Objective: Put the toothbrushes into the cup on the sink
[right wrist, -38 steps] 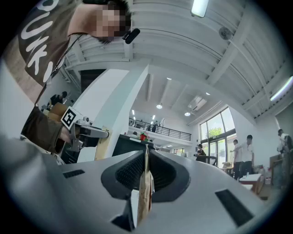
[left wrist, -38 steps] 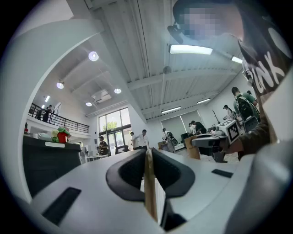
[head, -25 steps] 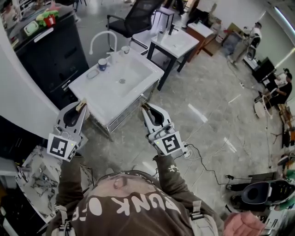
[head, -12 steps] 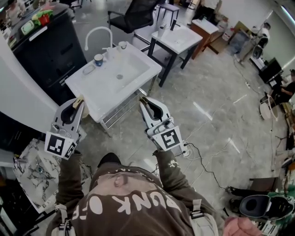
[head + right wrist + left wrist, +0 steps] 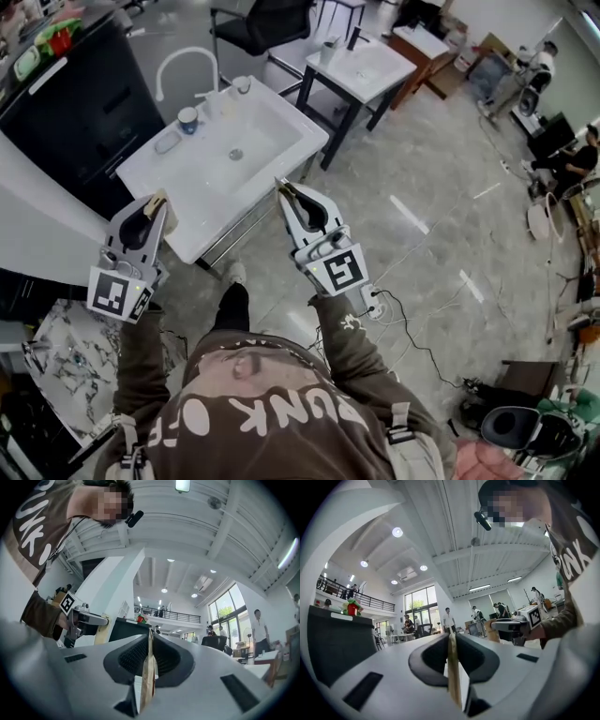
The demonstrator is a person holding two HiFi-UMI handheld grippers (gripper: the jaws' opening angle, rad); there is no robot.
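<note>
The left gripper [image 5: 157,201] is clenched on a thin tan toothbrush [image 5: 453,677], which stands edge-on between its closed jaws. The right gripper [image 5: 280,187] is likewise clamped on a second tan toothbrush [image 5: 146,679]. In the head view both grippers are held in front of the person, one at each end of the near edge of the white sink [image 5: 178,192], while the blue-and-white cup [image 5: 188,119] stands on the sink's far rim just beside the arched white faucet [image 5: 184,64], well apart from both grippers.
</note>
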